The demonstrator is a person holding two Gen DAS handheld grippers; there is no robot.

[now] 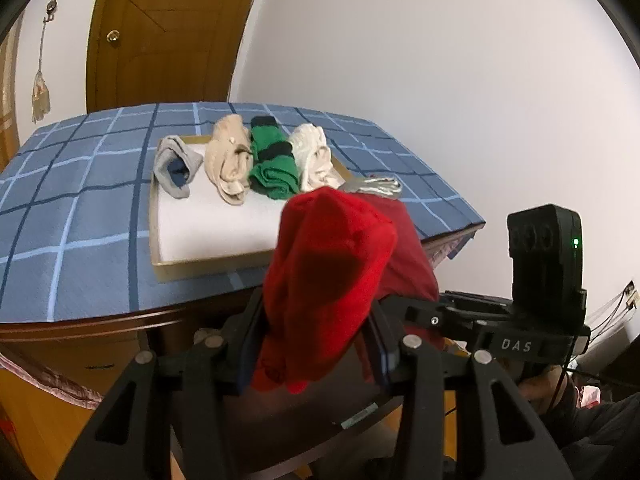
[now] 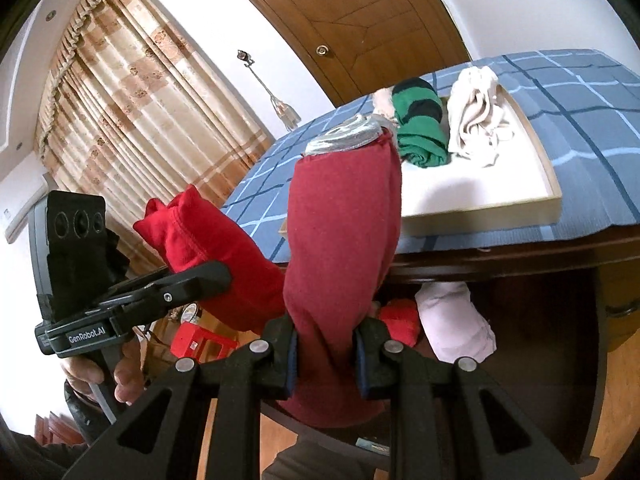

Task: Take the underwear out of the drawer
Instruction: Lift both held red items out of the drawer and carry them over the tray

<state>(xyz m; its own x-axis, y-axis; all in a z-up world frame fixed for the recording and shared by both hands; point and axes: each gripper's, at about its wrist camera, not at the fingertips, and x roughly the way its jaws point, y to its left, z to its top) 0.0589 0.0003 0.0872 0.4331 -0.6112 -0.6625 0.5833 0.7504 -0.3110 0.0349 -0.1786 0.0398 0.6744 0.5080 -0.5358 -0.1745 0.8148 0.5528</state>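
My left gripper (image 1: 316,344) is shut on a bright red rolled underwear (image 1: 332,272), held up in front of the table edge. Beside it, my right gripper (image 2: 326,350) is shut on a dark red underwear (image 2: 344,232) with a silver-grey waistband, which stands upright between the pads. Below the tabletop the drawer (image 2: 532,292) stands open, with a red piece (image 2: 400,320) and a pale pink piece (image 2: 456,324) inside. On the table a shallow tray (image 1: 192,266) carries grey, beige, green and white rolled underwear at its far end.
A blue checked cloth (image 1: 80,216) covers the table, whose dark wooden edge (image 1: 100,320) lies just ahead of both grippers. A wooden door (image 1: 160,40) and a white wall stand behind, a curtain (image 2: 132,100) to the side. A hand (image 2: 124,376) holds the left gripper's grip.
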